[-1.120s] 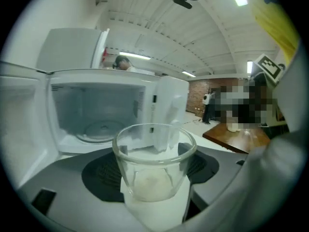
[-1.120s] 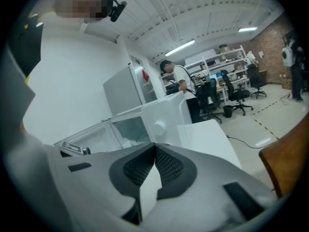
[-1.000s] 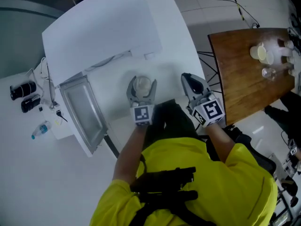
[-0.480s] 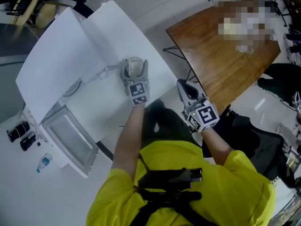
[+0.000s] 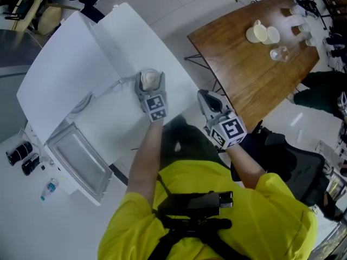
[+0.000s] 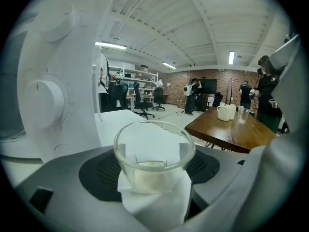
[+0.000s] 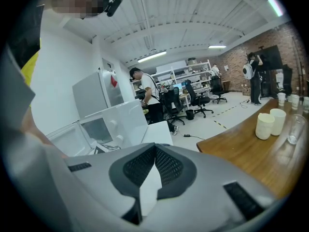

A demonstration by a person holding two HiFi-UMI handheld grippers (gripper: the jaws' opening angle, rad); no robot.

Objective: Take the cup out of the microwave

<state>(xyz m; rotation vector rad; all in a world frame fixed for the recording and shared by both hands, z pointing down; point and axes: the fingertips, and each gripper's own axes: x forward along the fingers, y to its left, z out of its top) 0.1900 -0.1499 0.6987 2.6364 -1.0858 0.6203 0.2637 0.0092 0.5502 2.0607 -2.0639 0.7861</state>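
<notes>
A clear glass cup [image 5: 148, 82] with a little pale liquid sits between the jaws of my left gripper [image 5: 150, 77], low over the white table [image 5: 179, 75], just right of the white microwave [image 5: 65, 64]. In the left gripper view the cup [image 6: 153, 153] touches both dark pads, and the jaws are opening. The microwave's knob panel [image 6: 43, 103] stands close on the left. My right gripper [image 5: 205, 97] hangs off the table's near right edge, shut with nothing in it [image 7: 154, 149].
The microwave door [image 5: 81, 158] lies open toward me at the left. A wooden table [image 5: 244, 58] at the right carries white mugs [image 5: 260, 33] and a glass [image 5: 279, 53]. A small bottle [image 5: 49, 188] and black items [image 5: 21, 158] lie at the far left.
My left gripper has carried the cup to the right, away from the open microwave door and lower toward the table. The right gripper has shifted slightly right; the head view has swung.
</notes>
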